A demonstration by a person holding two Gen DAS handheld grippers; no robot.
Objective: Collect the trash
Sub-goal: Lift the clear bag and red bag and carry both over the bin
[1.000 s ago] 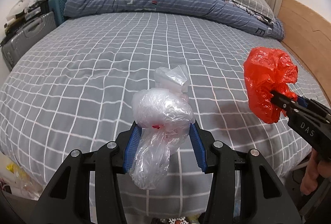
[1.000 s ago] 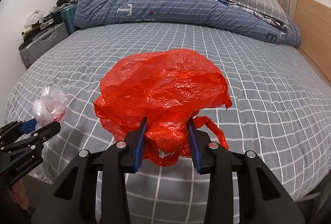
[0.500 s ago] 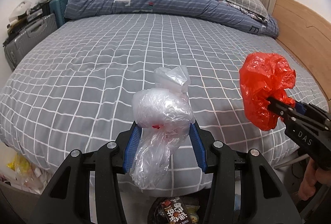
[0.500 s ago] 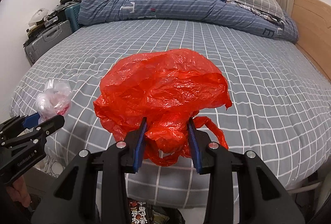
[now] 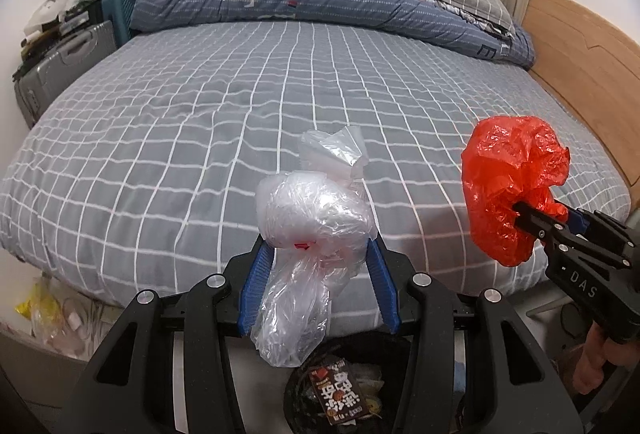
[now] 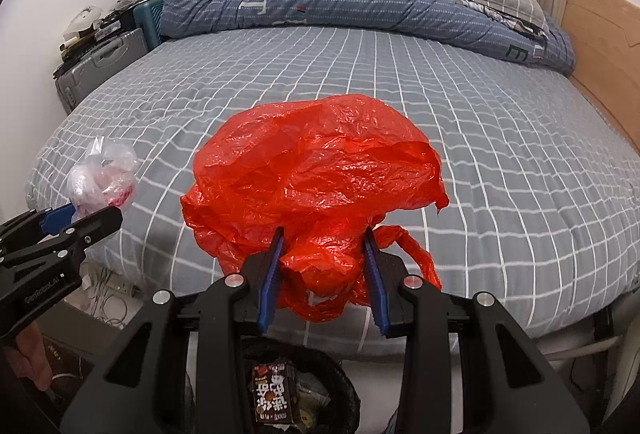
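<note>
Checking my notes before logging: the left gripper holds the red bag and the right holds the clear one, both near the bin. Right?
Not quite: the bags are swapped. The left gripper holds the clear bag, per the left wrist view; the right gripper holds the red bag. The bin is near.

Bin [image 5: 348, 390] mouth open below; bed [image 5: 240, 105] edge just beyond.

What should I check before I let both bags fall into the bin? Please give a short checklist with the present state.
1. Left gripper holds the clear bag: ok.
2. Right gripper holds the red bag: ok.
3. Trash bin open, room inside: ok; a snack wrapper lies in it.
4. Clear bag directly over the bin: cannot tell; its tail hangs near the rim.
5. Red bag directly over the bin: cannot tell.
6. Both bags off the bed: ok.
</note>
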